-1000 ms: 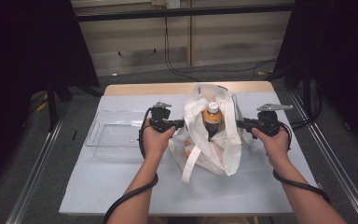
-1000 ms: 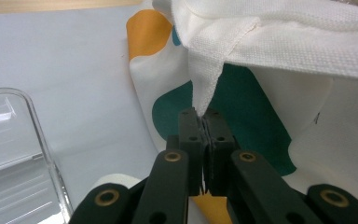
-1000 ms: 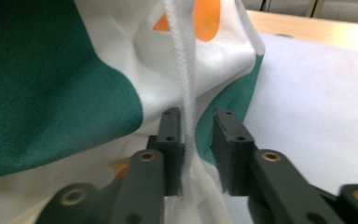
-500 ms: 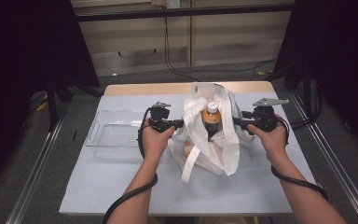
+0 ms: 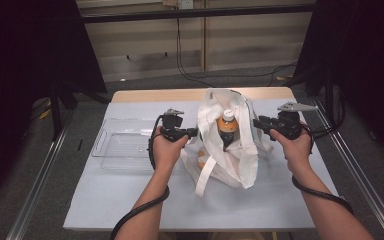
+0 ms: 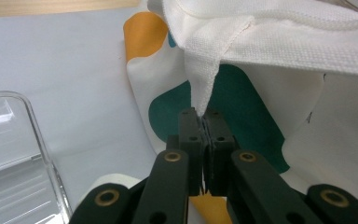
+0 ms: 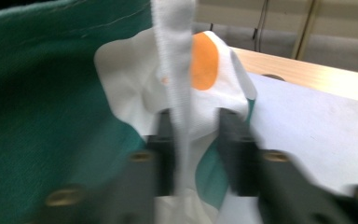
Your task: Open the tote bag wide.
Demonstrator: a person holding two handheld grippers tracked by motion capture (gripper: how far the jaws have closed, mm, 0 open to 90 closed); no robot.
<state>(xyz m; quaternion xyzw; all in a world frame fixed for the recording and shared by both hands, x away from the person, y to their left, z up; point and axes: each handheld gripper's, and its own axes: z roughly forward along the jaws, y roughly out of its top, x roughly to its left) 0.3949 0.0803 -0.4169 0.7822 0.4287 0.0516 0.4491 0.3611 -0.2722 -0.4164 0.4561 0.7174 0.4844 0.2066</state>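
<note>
A white cloth bag (image 5: pixel 230 165) with green and orange patches stands mid-table, and a brown bottle with a white cap (image 5: pixel 226 125) is upright inside it. My left gripper (image 5: pixel 195 132) is at the bag's left rim. In the left gripper view it (image 6: pixel 203 114) is shut on a pinch of the white rim fabric (image 6: pixel 200 79). My right gripper (image 5: pixel 256 122) is at the bag's right side. Its view is blurred. There the jaws (image 7: pixel 193 116) have just been closing and stand apart, with a white strap (image 7: pixel 175 56) hanging between them.
A clear plastic tray (image 5: pixel 122 145) lies on the pale mat left of the bag, close to my left hand, and its corner (image 6: pixel 9 154) shows in the left gripper view. The wooden table edge (image 5: pixel 180 94) runs behind. Metal rails flank the table.
The right hand has shifted slightly at the bag's right side. The left hand keeps its pinch on the rim, and the bag and bottle stay in place.
</note>
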